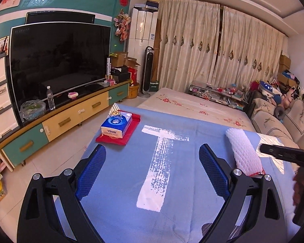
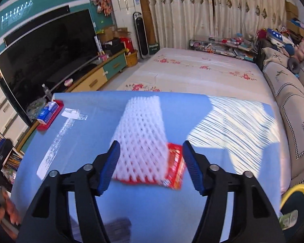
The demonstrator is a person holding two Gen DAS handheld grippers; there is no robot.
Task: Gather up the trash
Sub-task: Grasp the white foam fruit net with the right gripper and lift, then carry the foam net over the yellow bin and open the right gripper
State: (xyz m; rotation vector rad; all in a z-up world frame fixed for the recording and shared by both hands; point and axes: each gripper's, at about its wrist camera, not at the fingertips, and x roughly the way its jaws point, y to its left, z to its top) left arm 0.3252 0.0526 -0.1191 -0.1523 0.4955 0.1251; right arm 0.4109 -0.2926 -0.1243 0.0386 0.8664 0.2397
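A white foam net sleeve point(image 2: 141, 133) lies on the blue cloth point(image 2: 91, 141), on top of a red wrapper point(image 2: 175, 166). My right gripper point(image 2: 151, 144) hangs just above and in front of them, open, its blue pads either side of the net's near end and clear of it. In the left wrist view the same net point(image 1: 244, 151) and a corner of the wrapper point(image 1: 257, 174) sit to the right of my left gripper point(image 1: 152, 148). That gripper is open and empty over the white T mark point(image 1: 158, 162).
A blue tissue pack point(image 1: 116, 126) rests on a red tray point(image 1: 129, 135) at the cloth's far left corner. A yellow-rimmed round container point(image 2: 295, 200) stands at the lower right beside the sofa point(image 2: 289, 101). A flowered sheet point(image 2: 192, 68) lies beyond, with a TV cabinet point(image 1: 71, 117) on the left.
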